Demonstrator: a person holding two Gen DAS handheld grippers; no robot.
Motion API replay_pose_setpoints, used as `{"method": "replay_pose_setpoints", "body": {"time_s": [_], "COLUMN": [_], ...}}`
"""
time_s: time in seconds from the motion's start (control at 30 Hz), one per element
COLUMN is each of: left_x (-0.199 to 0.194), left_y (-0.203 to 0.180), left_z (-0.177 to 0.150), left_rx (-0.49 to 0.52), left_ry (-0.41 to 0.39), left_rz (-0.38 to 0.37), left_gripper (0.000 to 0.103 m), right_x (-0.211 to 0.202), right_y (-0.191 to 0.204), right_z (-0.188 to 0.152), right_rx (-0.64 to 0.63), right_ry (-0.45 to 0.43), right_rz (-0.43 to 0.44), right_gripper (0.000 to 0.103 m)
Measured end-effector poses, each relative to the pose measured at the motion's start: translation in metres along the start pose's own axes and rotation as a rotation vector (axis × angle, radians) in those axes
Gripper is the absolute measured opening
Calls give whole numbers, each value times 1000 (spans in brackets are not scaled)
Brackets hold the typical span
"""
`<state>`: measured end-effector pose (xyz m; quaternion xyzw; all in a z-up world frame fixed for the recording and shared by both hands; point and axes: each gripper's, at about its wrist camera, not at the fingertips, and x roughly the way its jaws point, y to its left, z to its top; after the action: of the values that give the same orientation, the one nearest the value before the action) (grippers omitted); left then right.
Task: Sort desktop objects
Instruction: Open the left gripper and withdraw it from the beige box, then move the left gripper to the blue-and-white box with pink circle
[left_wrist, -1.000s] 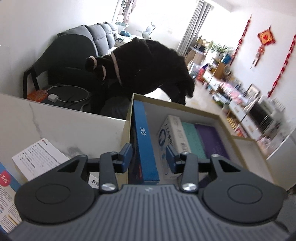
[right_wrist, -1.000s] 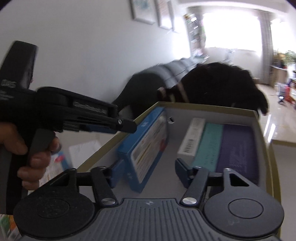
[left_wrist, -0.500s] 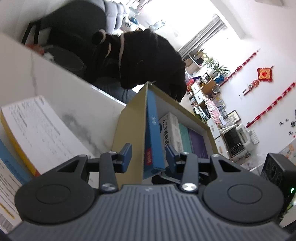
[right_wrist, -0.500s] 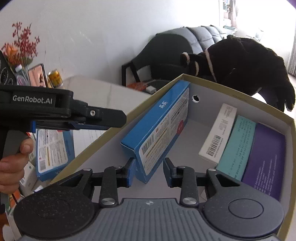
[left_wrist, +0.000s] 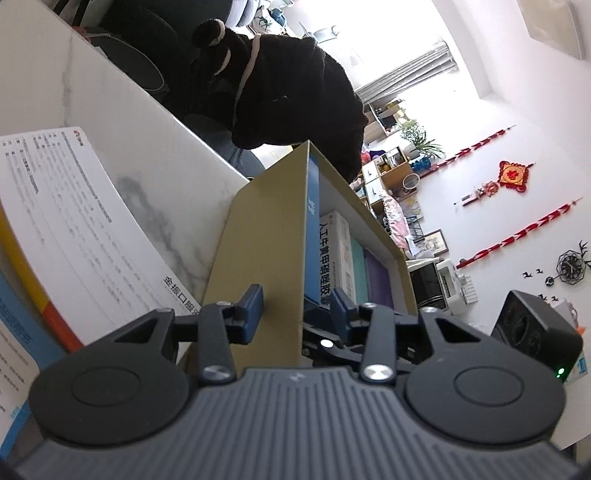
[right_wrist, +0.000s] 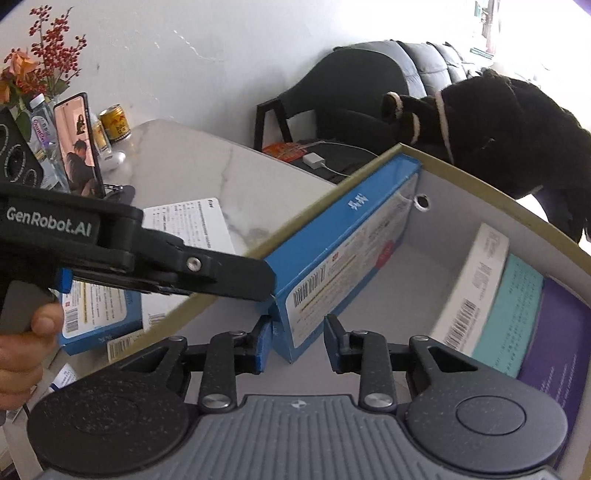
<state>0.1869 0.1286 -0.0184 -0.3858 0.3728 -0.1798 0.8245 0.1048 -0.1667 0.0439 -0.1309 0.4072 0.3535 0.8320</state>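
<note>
Closing in from a wider spread a second ago, the right gripper now has its jaws clamped on the near end of the blue carton, one pad on each broad face. That carton stands on its long edge inside the cardboard box, flat against the box wall that faces the papers.

The left gripper has rolled and dropped to that same wall. Its jaws are apart and straddle the wall and the carton's top edge, one pad outside the box and one inside, and no squeeze shows. A hand holds its grip outside the box.

Along the opposite side of the box lie a white carton, a teal carton and a purple carton, side by side and touching. Outside the box, beside the straddled wall, a printed leaflet and a second blue carton lie on the marble table. Beyond the box's far wall a black fleece garment is draped over a chair.
</note>
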Motion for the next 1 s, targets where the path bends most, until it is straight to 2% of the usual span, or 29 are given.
{"method": "replay_pose_setpoints", "body": {"time_s": [0.2, 0.3, 0.5, 0.6, 0.67, 0.73, 0.87, 1.0], "left_x": [-2, -3, -16, -26, -34, -43, -60, -81], "left_y": [1, 1, 4, 5, 6, 7, 12, 23], "left_z": [-1, -1, 0, -1, -2, -4, -6, -6], "left_rx": [6, 10, 16, 26, 35, 42, 38, 20], "left_ry": [-1, -4, -30, -48, -63, -79, -104, -130], "left_rz": [1, 4, 35, 57, 78, 99, 130, 164], "left_gripper": [38, 39, 49, 56, 64, 69, 86, 94], "right_x": [1, -1, -18, -32, -41, -48, -60, -70], "right_y": [-1, -2, -4, -4, -2, 0, 4, 8], "right_z": [3, 2, -4, -9, -14, -18, -26, -35], "right_rx": [16, 27, 55, 76, 94, 106, 117, 143], "right_ry": [6, -6, -51, -88, -114, -137, -183, -227], "right_rz": [14, -5, -58, -80, -96, -108, -129, -131], "right_gripper": [35, 42, 54, 65, 76, 78, 82, 83]}}
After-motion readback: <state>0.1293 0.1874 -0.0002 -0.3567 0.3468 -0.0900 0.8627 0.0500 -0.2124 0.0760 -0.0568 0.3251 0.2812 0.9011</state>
